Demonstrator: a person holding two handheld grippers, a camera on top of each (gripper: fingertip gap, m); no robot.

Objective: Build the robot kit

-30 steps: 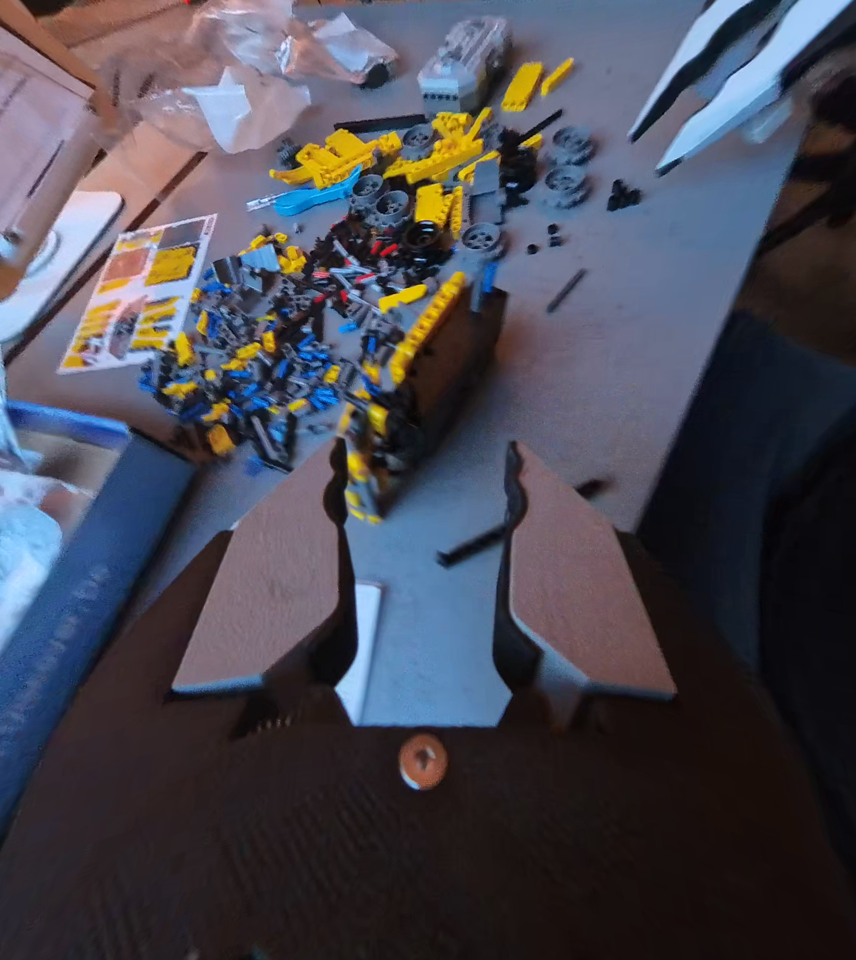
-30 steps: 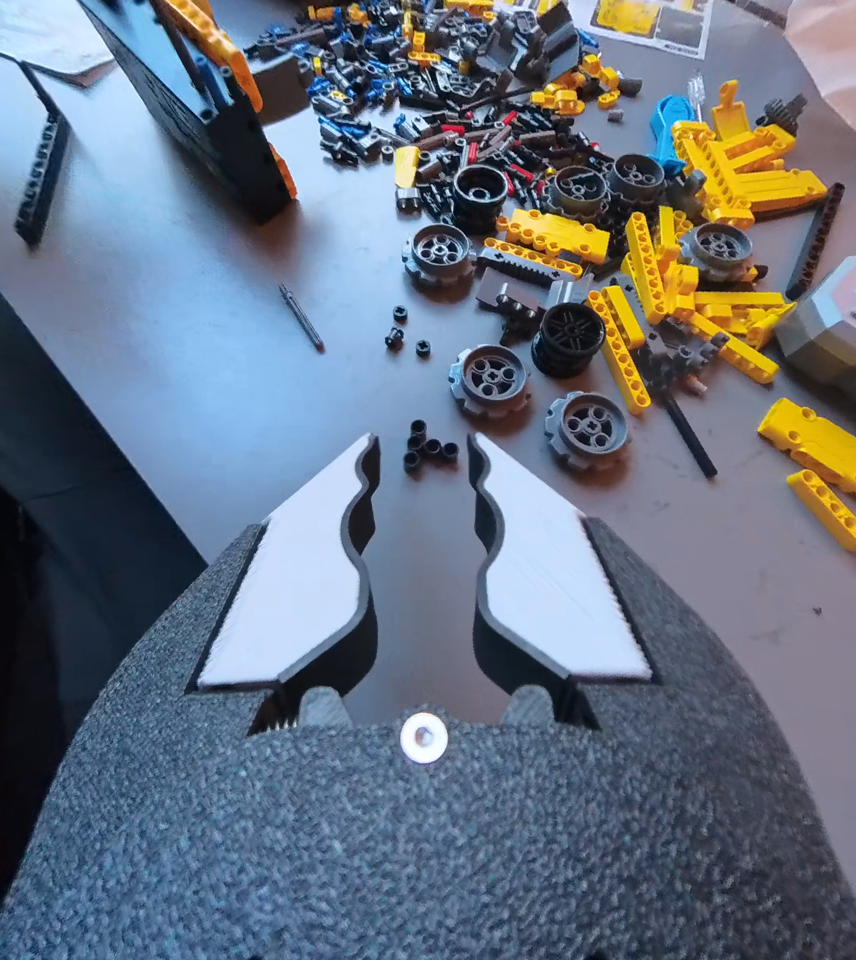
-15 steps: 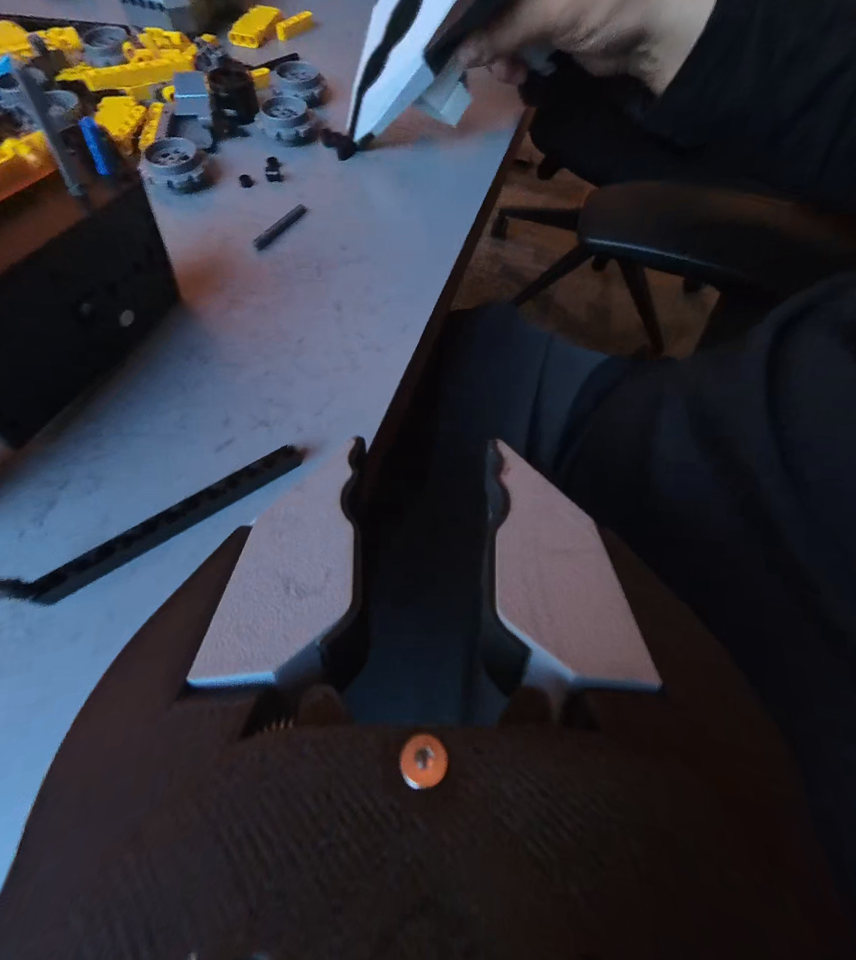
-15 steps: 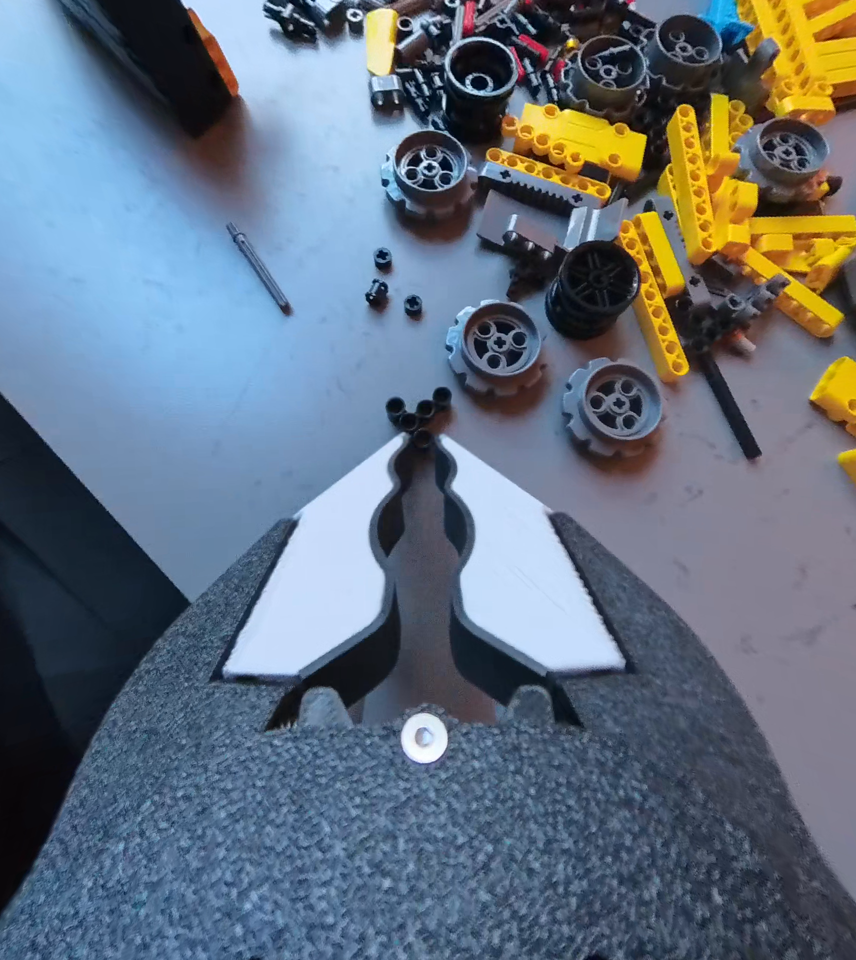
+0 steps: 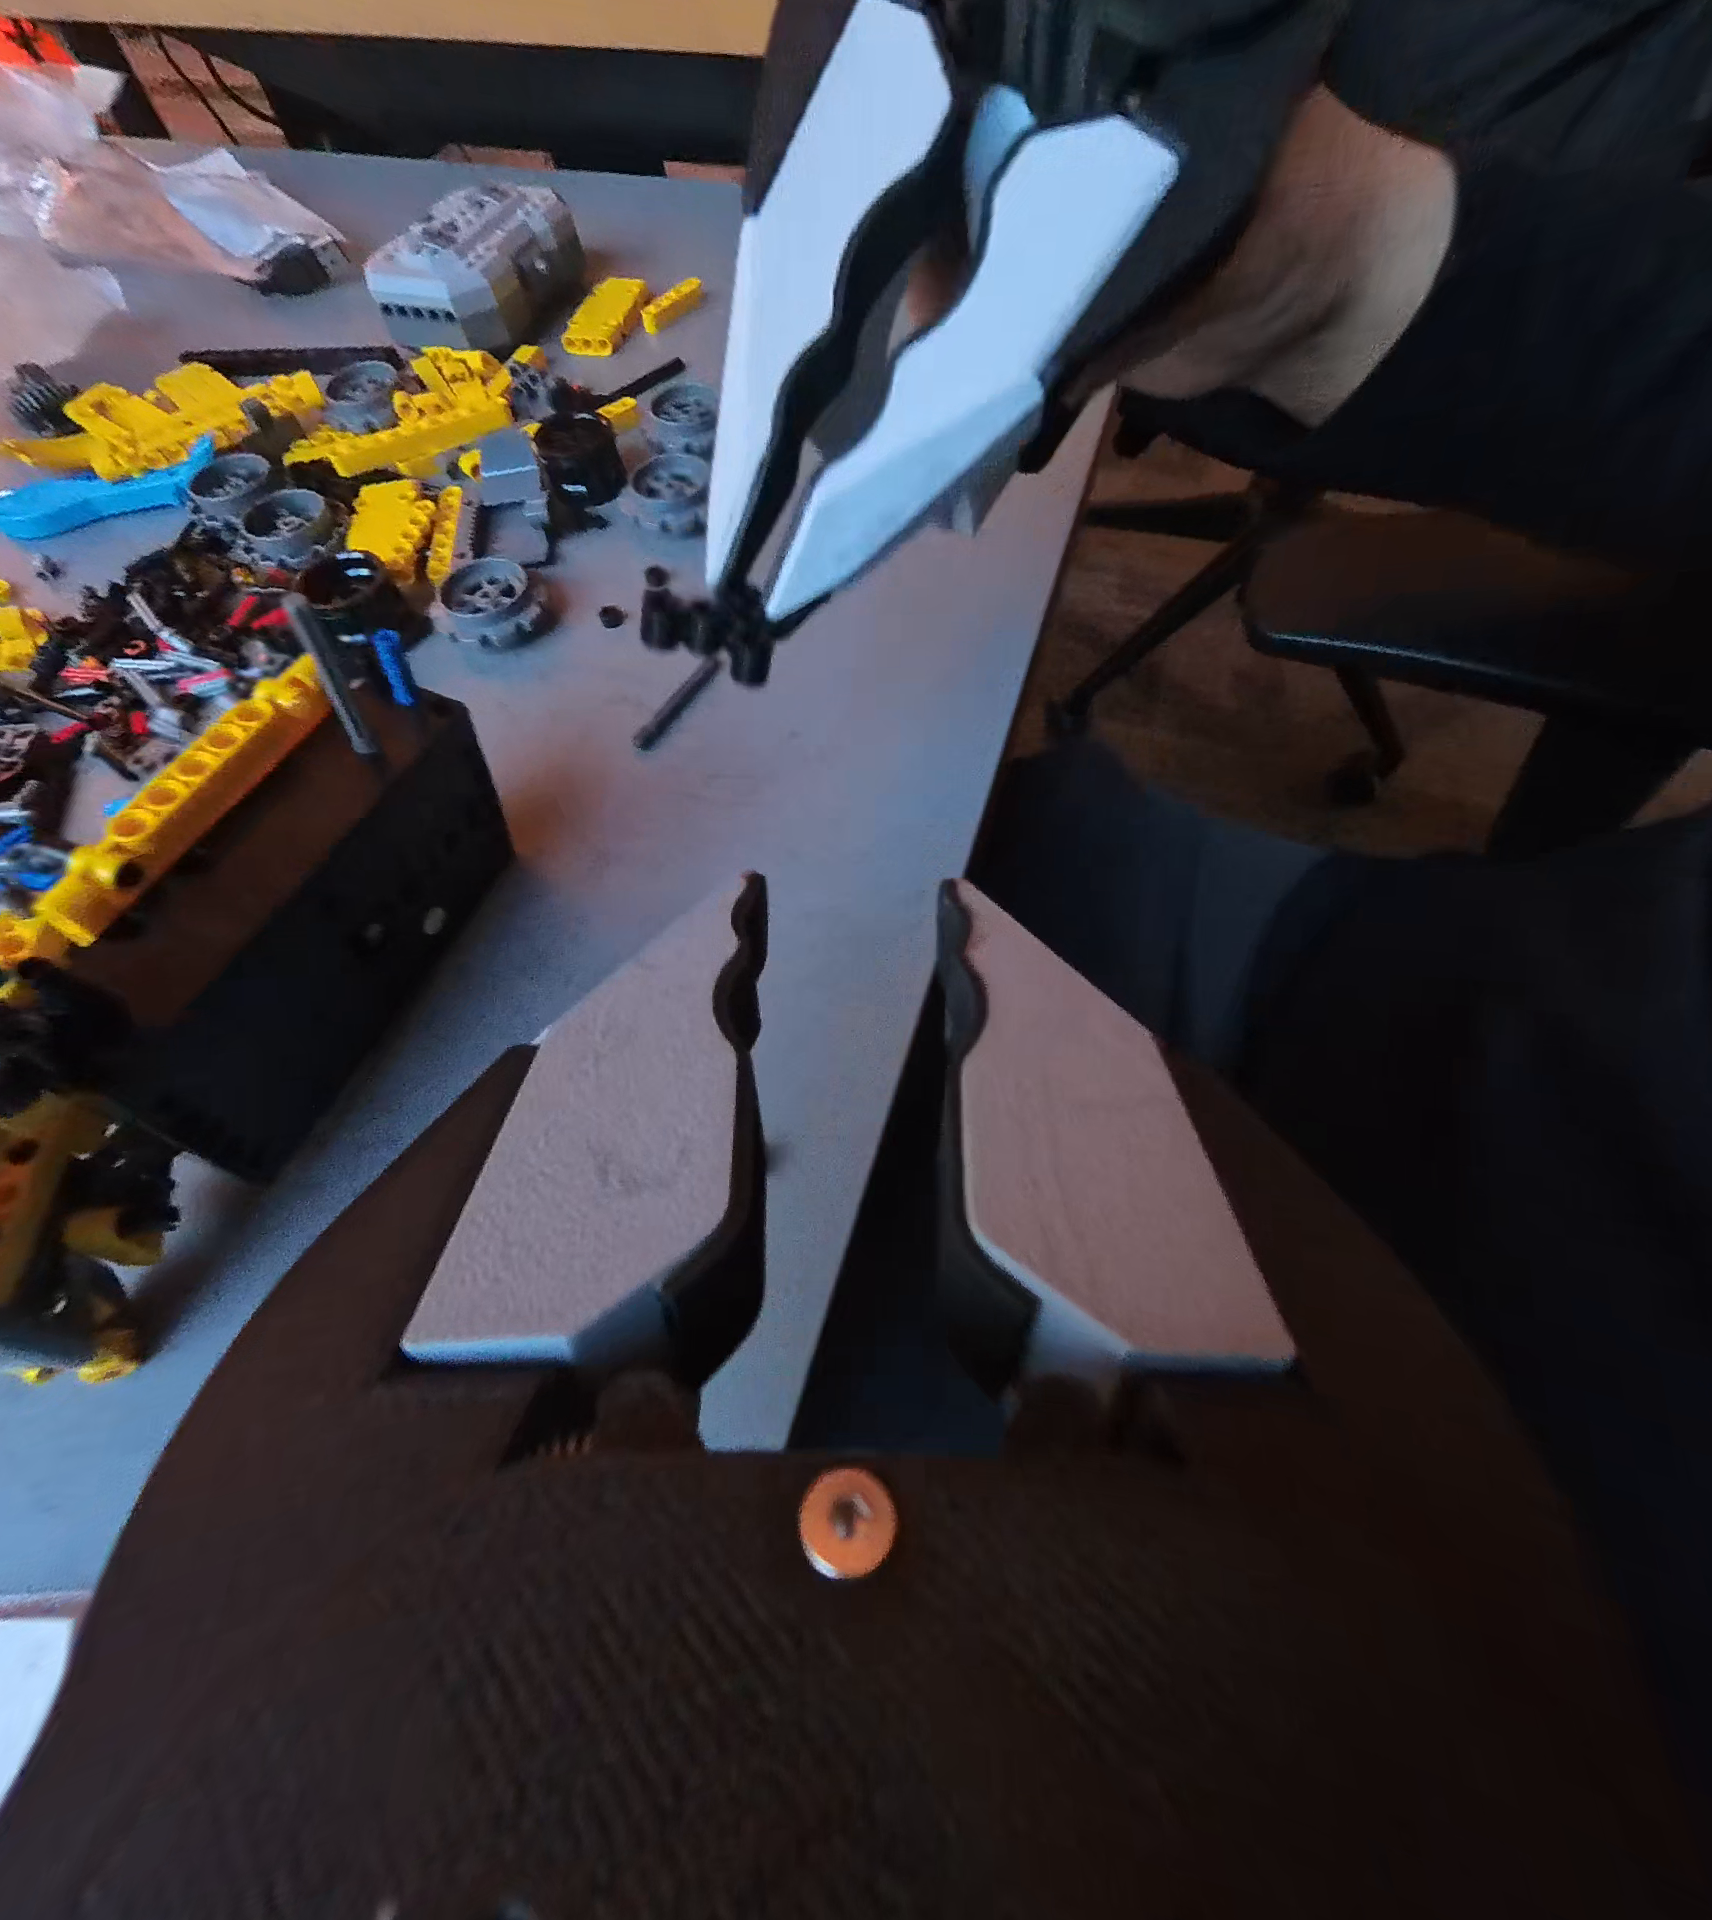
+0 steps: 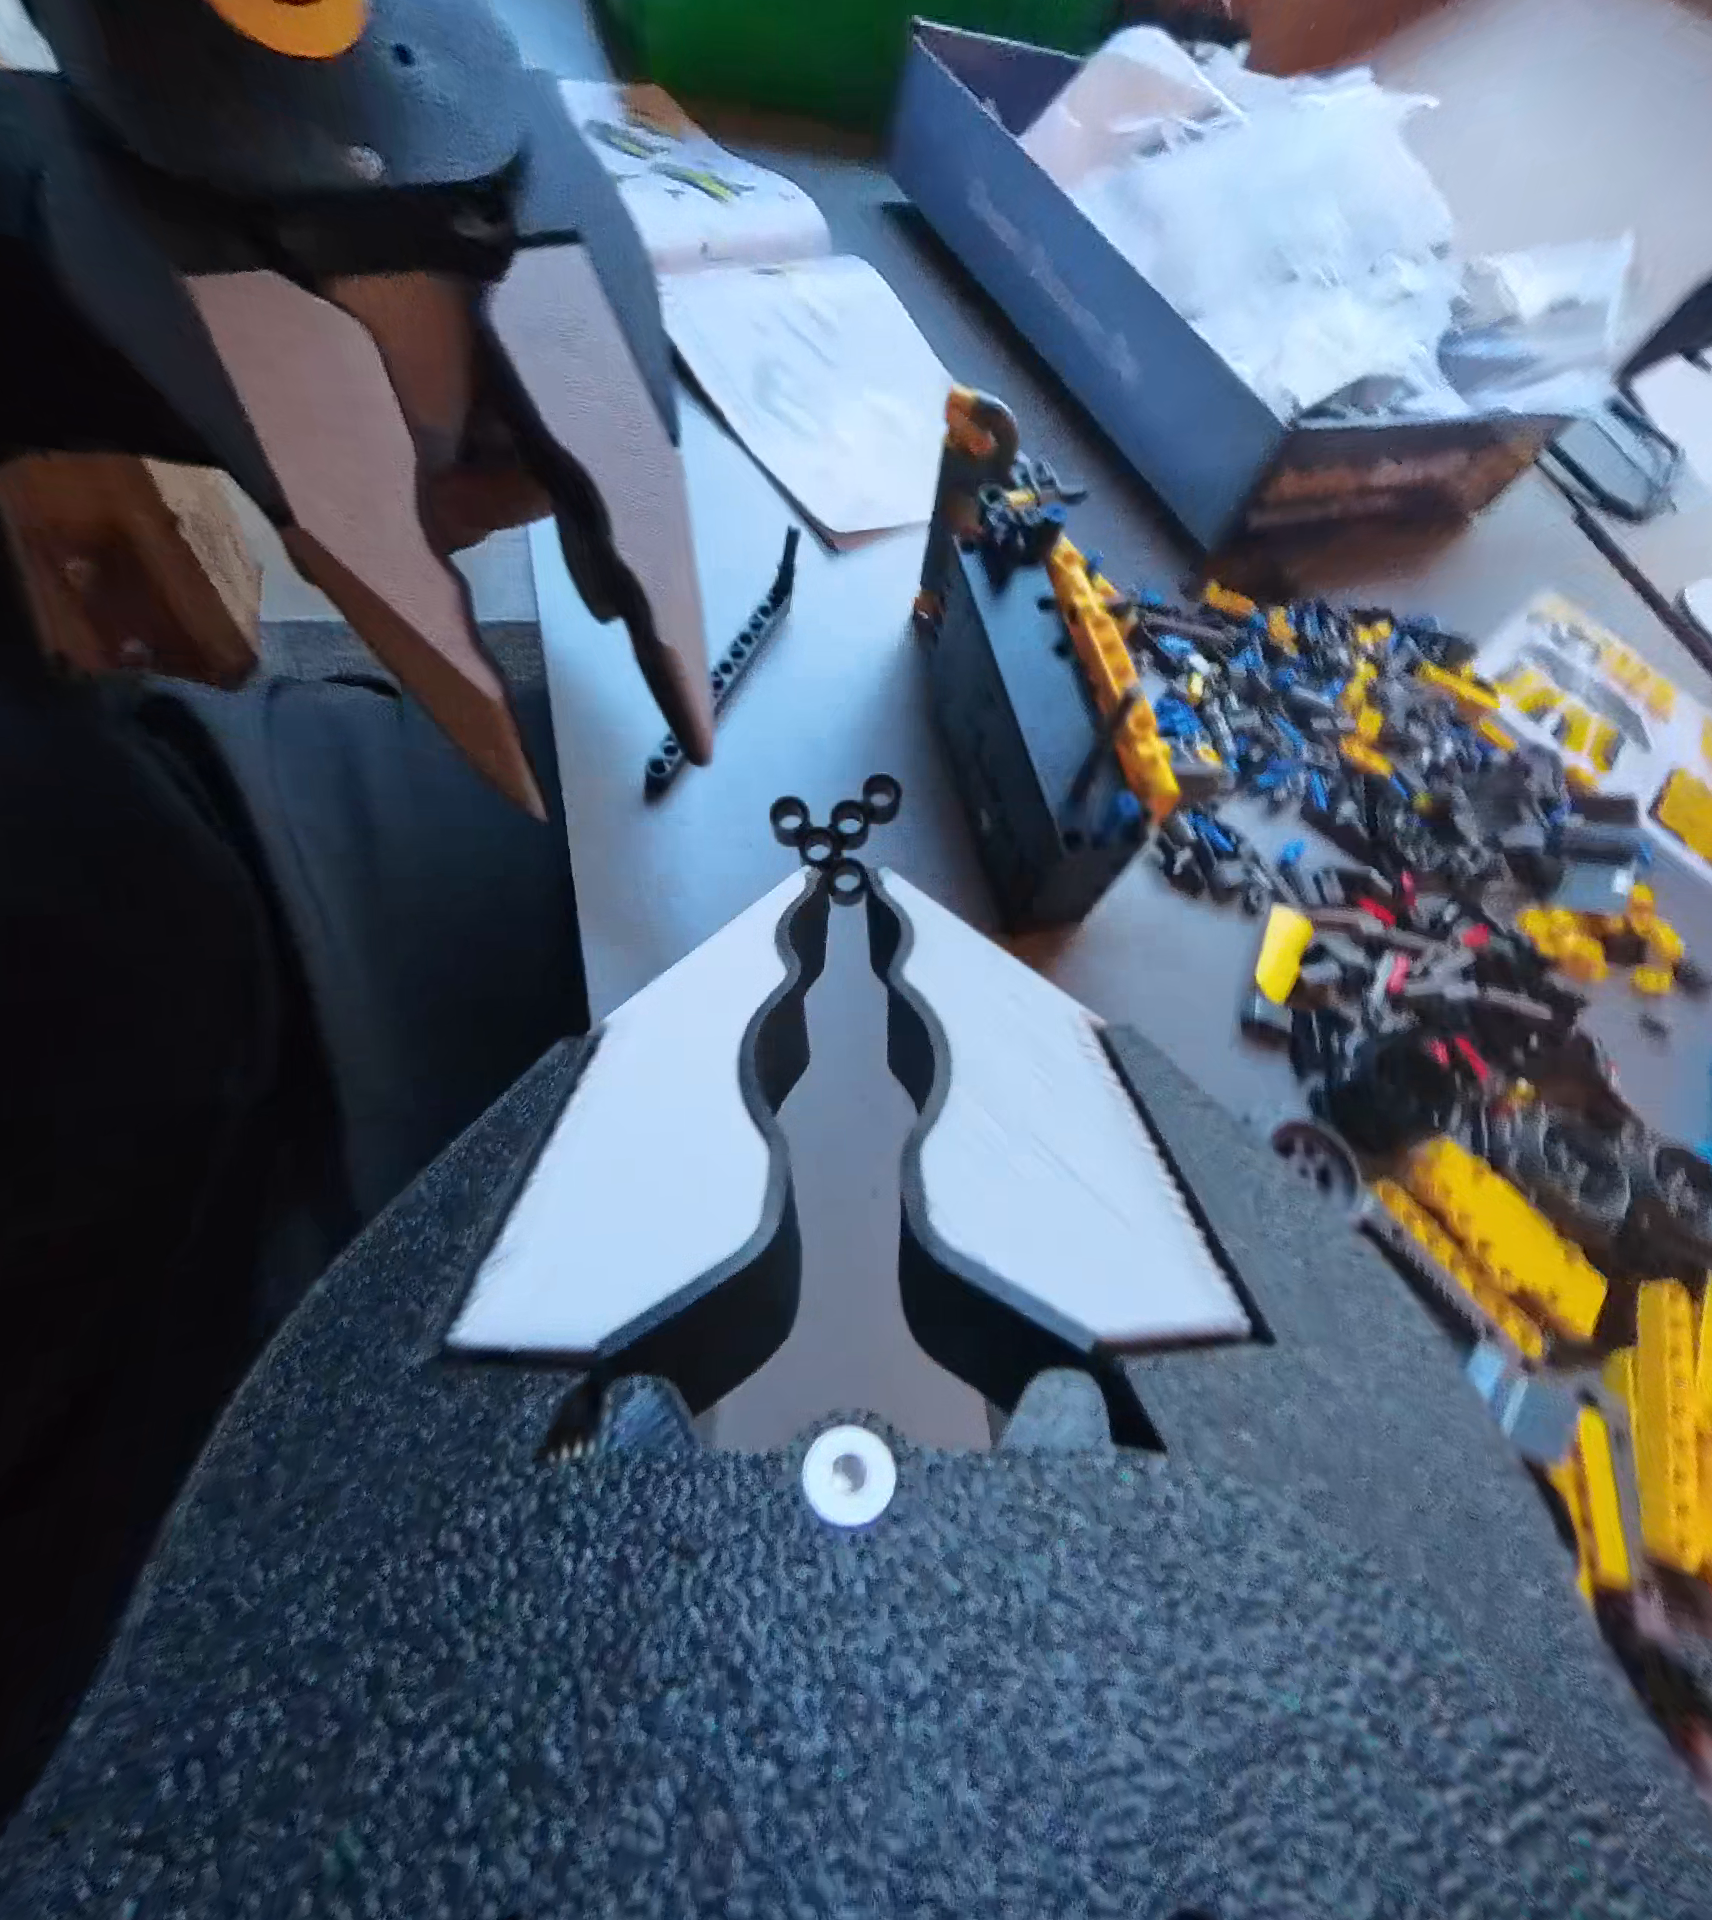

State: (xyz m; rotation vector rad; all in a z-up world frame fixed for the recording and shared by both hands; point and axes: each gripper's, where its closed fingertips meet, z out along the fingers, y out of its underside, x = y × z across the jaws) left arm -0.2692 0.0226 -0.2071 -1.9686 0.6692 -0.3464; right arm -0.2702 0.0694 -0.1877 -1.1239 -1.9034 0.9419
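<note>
My right gripper (image 6: 844, 881) is shut on a small black connector piece with several ring holes (image 6: 836, 831) and holds it above the grey table (image 6: 644, 935). In the left wrist view the right gripper (image 5: 748, 613) hangs tip-down with the piece (image 5: 727, 629) just above the table near its front edge. My left gripper (image 5: 850, 891) is open and empty over the table edge. In the right wrist view it (image 6: 613, 779) is just left of the held piece. A black and yellow partial build (image 5: 312, 904) stands left of it.
A pile of yellow, black and blue parts with grey wheels (image 5: 478, 597) covers the table's left. A grey block (image 5: 478, 265), a blue tool (image 5: 93, 504), a long black beam (image 6: 727, 665), a dark box (image 6: 1091, 301) and a booklet (image 6: 800, 353) lie about. A person's dark-clothed legs (image 5: 1454, 1039) sit by the edge. One gripper's finger ends stand about 6 cm off the other's. My right tips are roughly 30 cm from the grey block (image 5: 478, 265).
My right gripper closed on the black connector piece, lifted it off the table and turned toward the left gripper. My left gripper swung from the table edge back toward the parts.
</note>
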